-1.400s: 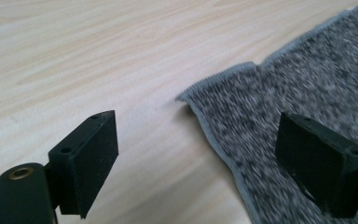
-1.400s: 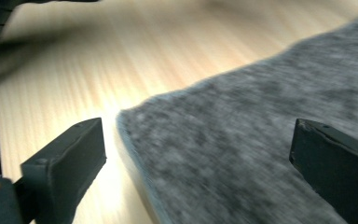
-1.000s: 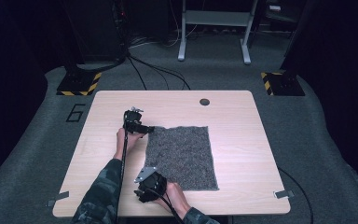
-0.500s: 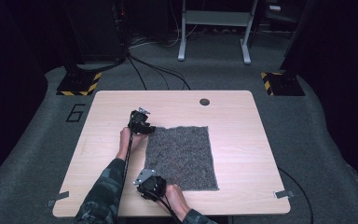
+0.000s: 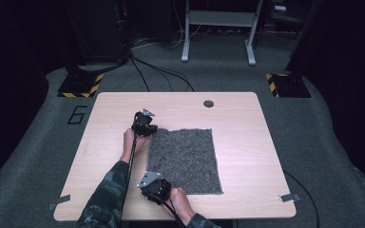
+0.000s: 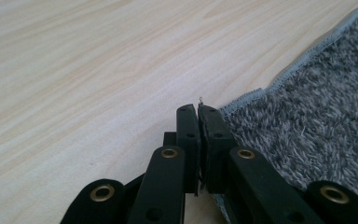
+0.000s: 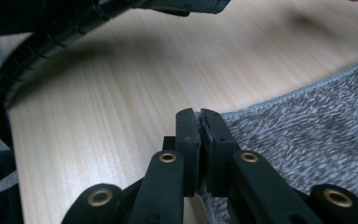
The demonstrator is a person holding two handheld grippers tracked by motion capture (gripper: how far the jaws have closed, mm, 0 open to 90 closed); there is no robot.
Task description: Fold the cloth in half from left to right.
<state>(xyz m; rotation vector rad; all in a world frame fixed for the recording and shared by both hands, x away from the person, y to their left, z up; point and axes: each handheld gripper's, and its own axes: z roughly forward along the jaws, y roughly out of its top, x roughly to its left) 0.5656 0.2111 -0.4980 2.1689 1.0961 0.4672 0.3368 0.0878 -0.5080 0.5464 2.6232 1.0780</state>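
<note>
At the left of the high view, the person's left gripper (image 5: 145, 124) sits at the far left corner of the square grey fluffy cloth mat (image 5: 185, 159), which lies flat on the pale wooden counter (image 5: 247, 137) a little left of its middle. In the left gripper view its black jaws have just been closing and are now clenched on that corner's stitched hem, a thin strip of fabric pinched between the pads, with bare wood to the left and grey pile to the right. A camouflage-patterned sleeve (image 5: 105, 202) leads up to that hand from the bottom edge.

Just to the right of the sleeve, the right gripper (image 5: 154, 186) rests at the mat's near left corner, its grey three-cornered plate on top. In the right gripper view its jaws have likewise just been closing and now grasp the mat's hem. Farther right, a small dark round cap (image 5: 208, 103) sits in the counter near its far edge.
</note>
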